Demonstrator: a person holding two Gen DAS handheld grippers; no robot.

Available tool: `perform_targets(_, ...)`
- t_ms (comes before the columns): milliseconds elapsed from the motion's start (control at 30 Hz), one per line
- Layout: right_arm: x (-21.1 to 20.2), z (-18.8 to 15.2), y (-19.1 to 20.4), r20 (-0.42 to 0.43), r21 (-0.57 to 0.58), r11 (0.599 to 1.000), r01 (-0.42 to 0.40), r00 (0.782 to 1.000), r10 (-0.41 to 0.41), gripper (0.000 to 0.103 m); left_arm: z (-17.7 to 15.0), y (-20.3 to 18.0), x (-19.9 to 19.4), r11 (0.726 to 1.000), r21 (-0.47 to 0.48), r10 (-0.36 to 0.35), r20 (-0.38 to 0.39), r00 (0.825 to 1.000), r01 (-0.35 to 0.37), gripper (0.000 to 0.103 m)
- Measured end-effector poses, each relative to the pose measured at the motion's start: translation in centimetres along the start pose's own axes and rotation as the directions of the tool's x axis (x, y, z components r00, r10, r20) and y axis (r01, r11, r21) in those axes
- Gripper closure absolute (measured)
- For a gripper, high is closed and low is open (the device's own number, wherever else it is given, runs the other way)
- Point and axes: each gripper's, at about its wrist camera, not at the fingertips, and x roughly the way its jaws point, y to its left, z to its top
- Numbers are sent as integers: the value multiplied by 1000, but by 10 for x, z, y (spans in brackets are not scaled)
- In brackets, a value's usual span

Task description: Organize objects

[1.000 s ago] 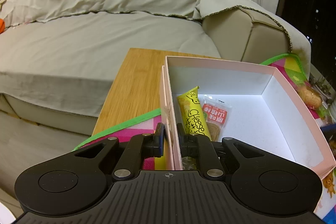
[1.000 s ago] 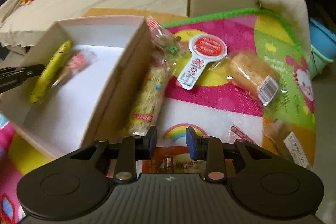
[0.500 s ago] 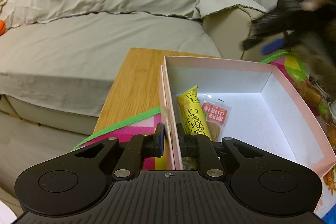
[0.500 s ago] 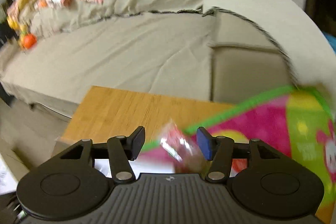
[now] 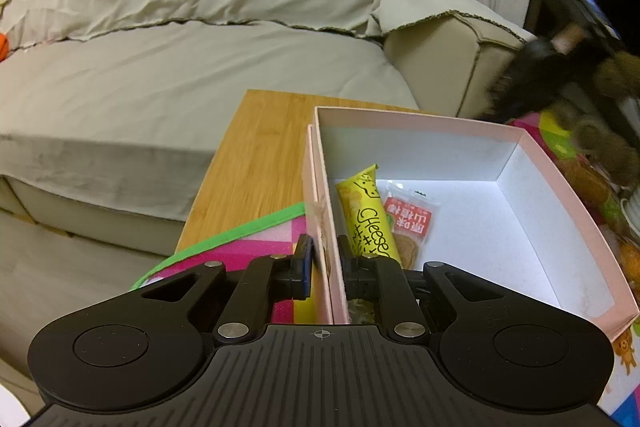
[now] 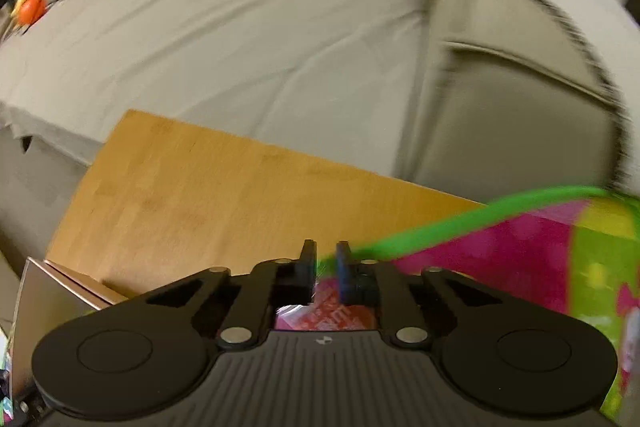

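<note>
Left gripper pinches the near left wall of the pink box; right gripper is drawn narrow.

Cheese stick and red packet hug that wall, leaving bare floor rightward. A red wrapper sits behind the right jaws; held or not, I cannot tell.

We see the pink box open on top, its right half bare. A cheese stick and a red snack packet crowd its left wall.
</note>
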Motion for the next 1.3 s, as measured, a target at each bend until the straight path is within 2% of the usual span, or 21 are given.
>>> perform_targets(167,-14,-33,-52,-41,71,996,58,998,-55,94,1,0,0,1000,-4,0,0,1000,0,89)
perform_targets(300,-37,-68,-78,-32,112,993,26,999,-23,94,1,0,0,1000,-9,5,-6,1000,-5,89)
perform_targets(400,-64,-94,-89,17,127,992,-1,1000,-1,94,1,0,0,1000,-11,8,-9,1000,-8,89)
perform_targets(467,-92,-112,-101,82,160,987,-18,997,5,93,1,0,1,1000,-11,7,-8,1000,-7,89)
perform_targets(533,-115,-131,-114,147,184,983,-15,989,-13,83,1,1,1,1000,-13,4,-8,1000,-4,89)
perform_targets(600,-133,-145,-130,194,220,975,-2,980,-42,52,0,1,1,1000,-15,2,-9,1000,-2,89)
perform_targets(633,-138,-154,-144,212,246,969,19,974,-73,48,0,1,1,1000,-19,2,-11,1000,-2,89)
perform_targets(700,-139,-169,-164,214,294,954,51,970,-118,46,0,1,1,1000,-22,4,-13,1000,-4,89)
perform_targets(833,-125,-202,-205,175,425,904,42,976,-128,46,-1,1,0,1000,-22,5,-12,1000,-6,89)
perform_targets(900,-118,-214,-218,181,470,881,49,972,-151,46,-1,1,0,1000,-24,4,-12,1000,-4,89)
perform_targets(1033,-104,-219,-230,217,495,869,-9,970,-113,46,-1,1,1,1000,-23,7,-19,1000,-8,89)
perform_targets(1133,-94,-225,-225,218,521,847,-101,976,-18,47,0,0,2,1000,-24,10,-20,1000,-11,89)
perform_targets(1233,-99,-236,-199,236,495,853,-165,970,51,47,0,1,1,1000,-24,6,-20,1000,-7,89)
perform_targets(1300,-104,-246,-176,241,472,851,-232,962,129,47,0,1,1,1000,-26,4,-20,1000,-4,89)
